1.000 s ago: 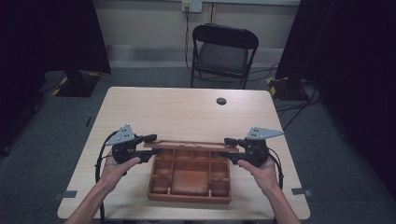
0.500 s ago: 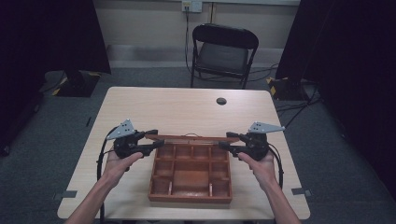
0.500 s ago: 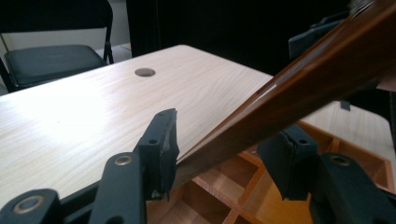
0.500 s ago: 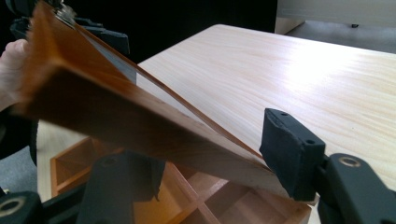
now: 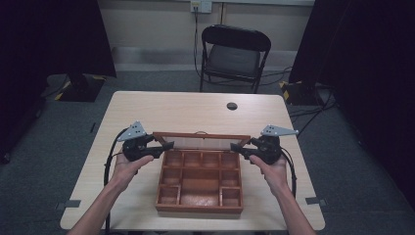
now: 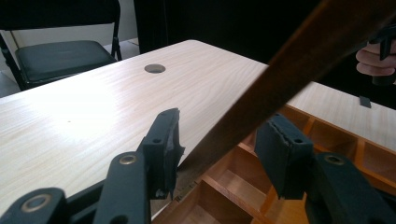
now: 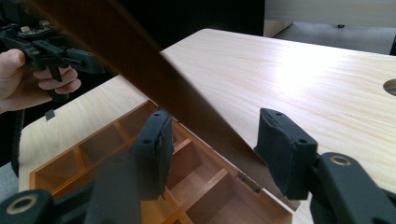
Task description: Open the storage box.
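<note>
1. We stand the hinged lid [image 5: 201, 142] upright at the wooden compartment box's [image 5: 199, 183] twelve o'clock edge, exposing its cells.
2. Left gripper [image 5: 166, 146] and right gripper [image 5: 236, 147] straddle its ends, jaws apart, the left's just closing.

1. The desk [image 5: 147, 112] is pale beige wood with a fine grain pattern, and a dark round hole [image 5: 232, 105] sits in it.
2. The box [image 5: 199, 208] is reddish-brown, its compartments a warmer orange-brown inside.
3. The lid [image 5: 201, 136] has a dark brown frame around a pale panel.
4. The left claw [image 5: 166, 146] and right claw [image 5: 237, 147] are black, each topped by a grey plate.
5. The chair [image 5: 235, 53] is black.
6. The floor [image 5: 352, 161] is grey.
</note>
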